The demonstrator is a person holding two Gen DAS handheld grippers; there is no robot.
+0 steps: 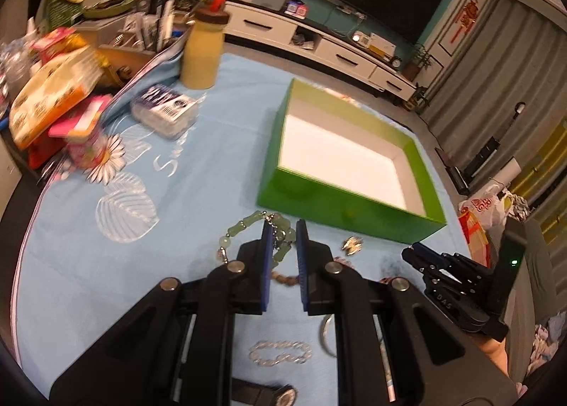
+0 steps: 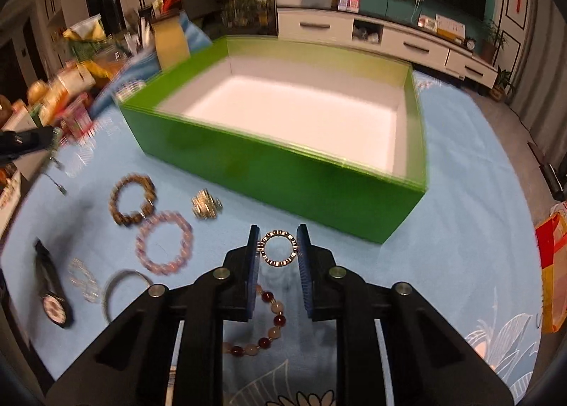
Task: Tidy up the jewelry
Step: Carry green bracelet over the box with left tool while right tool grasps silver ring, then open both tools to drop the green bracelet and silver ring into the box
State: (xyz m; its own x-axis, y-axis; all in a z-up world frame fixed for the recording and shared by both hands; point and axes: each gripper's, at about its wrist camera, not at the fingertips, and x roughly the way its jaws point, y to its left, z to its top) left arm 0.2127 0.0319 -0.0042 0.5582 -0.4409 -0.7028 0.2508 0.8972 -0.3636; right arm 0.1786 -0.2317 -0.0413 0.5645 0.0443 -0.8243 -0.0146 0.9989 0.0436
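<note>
My left gripper (image 1: 284, 228) is shut on a pale green bead bracelet (image 1: 244, 223), which hangs off its left pad above the blue cloth. Just beyond it stands the green box (image 1: 354, 204) with a bare white floor. In the right wrist view, my right gripper (image 2: 278, 230) is shut on a small sparkly metal ring bracelet (image 2: 273, 261), just in front of the green box (image 2: 283, 175). A red and cream bead bracelet (image 2: 273, 321) lies under the right jaws. The right gripper (image 1: 413, 254) also shows low right in the left wrist view.
On the cloth lie a brown bead bracelet (image 2: 133, 200), a pink bead bracelet (image 2: 164, 243), a gold clip (image 2: 206, 205), a silver bangle (image 2: 124, 289), a clear bracelet (image 2: 83, 280) and a watch (image 2: 53, 299). A yellow bottle (image 1: 202, 51), a tissue pack (image 1: 163, 111) and snack packs crowd the far left.
</note>
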